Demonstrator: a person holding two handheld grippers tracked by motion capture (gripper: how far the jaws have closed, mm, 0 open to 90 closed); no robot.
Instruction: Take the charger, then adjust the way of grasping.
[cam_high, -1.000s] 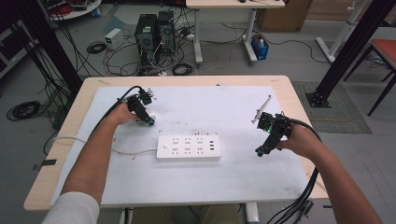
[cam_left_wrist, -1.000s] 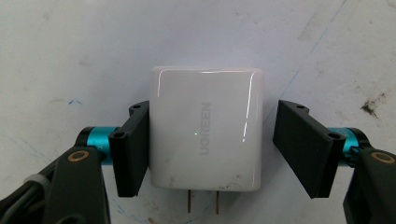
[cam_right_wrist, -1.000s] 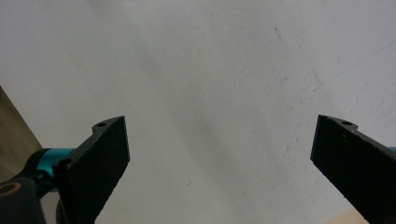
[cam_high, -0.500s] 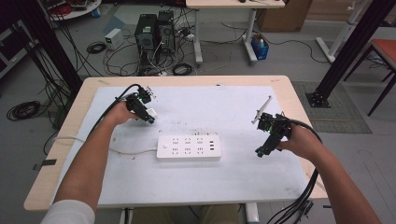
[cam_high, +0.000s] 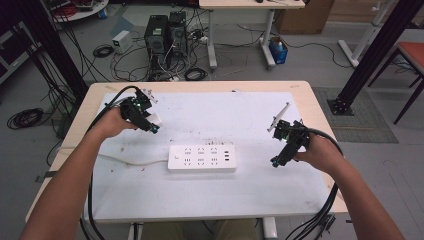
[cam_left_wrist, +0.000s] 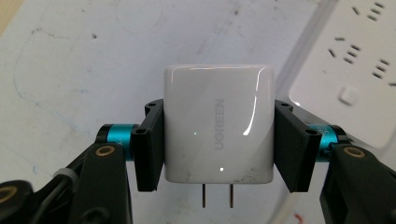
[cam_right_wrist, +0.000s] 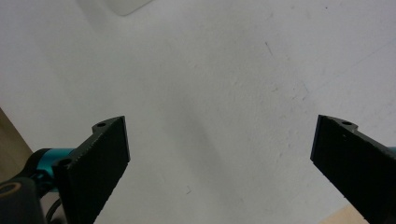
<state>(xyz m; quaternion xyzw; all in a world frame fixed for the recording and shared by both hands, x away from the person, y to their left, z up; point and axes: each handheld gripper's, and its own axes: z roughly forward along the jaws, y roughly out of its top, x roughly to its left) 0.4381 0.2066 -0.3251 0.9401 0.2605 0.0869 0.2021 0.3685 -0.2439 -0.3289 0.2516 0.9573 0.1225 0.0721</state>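
A white UGREEN charger (cam_left_wrist: 218, 123) with two metal prongs pointing toward the camera is clamped between the jaws of my left gripper (cam_left_wrist: 219, 144). In the high view the same left gripper (cam_high: 152, 124) holds the charger (cam_high: 156, 119) above the table's left rear, up and left of the white power strip (cam_high: 202, 158). A corner of that power strip (cam_left_wrist: 355, 70) lies at the upper right of the left gripper view. My right gripper (cam_high: 276, 161) hovers right of the strip, and its jaws stand wide apart over bare white table with nothing between them (cam_right_wrist: 219, 158).
The strip's white cord (cam_high: 125, 161) runs left across the white mat (cam_high: 210, 200) toward the table edge. Black cables trail from both grippers past the forearms. The wooden table border (cam_high: 320, 115) frames the mat; computers and cables sit on the floor behind.
My left gripper has drifted slightly toward the front right with the charger. The right gripper has stayed almost still.
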